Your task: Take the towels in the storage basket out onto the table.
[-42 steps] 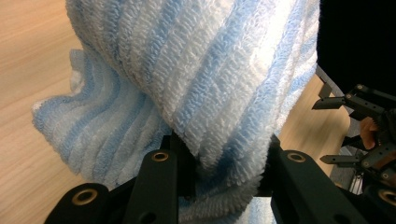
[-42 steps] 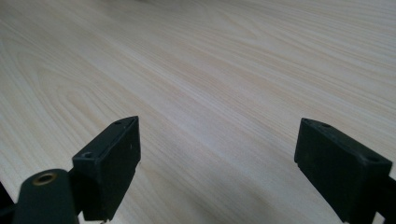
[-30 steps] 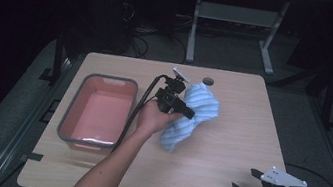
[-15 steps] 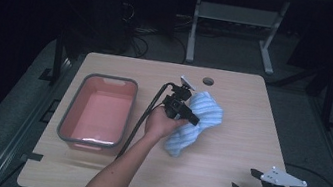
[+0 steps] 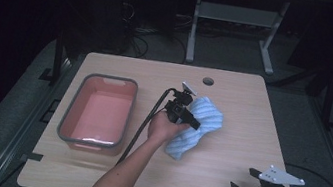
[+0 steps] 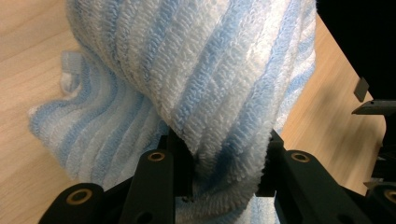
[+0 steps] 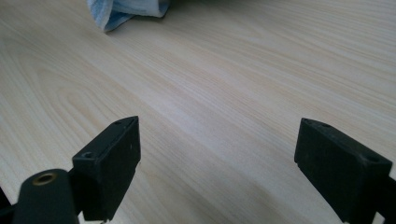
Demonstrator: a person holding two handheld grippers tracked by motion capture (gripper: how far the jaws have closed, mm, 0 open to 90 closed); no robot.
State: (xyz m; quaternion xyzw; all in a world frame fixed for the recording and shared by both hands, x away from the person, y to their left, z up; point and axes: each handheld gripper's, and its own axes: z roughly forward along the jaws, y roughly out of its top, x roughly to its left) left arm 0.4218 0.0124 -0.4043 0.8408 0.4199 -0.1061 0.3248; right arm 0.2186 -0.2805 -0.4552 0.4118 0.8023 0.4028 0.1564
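The left gripper (image 5: 190,119) sits near the middle of the light wood bench (image 5: 243,105), its jaws clamped on a fold of a blue-and-white striped terry towel (image 5: 198,125). In the left gripper view the bunched fold of towel (image 6: 219,93) fills the gap between both black jaws, and the remainder drapes down onto the bench surface behind. The left hand (image 5: 163,128) grips the tool from the near side, with the black cable (image 5: 141,130) trailing back along the forearm. A pink rectangular tub with a grey rim (image 5: 70,113) stands on the left part of the bench, apart from the towel. The right gripper (image 5: 247,185) rests low at the near right corner of the bench, well apart from the towel, jaws spread wide with nothing between them. In the right gripper view, bare wood grain lies between the jaws and a corner of the towel (image 7: 123,10) shows at the top edge.
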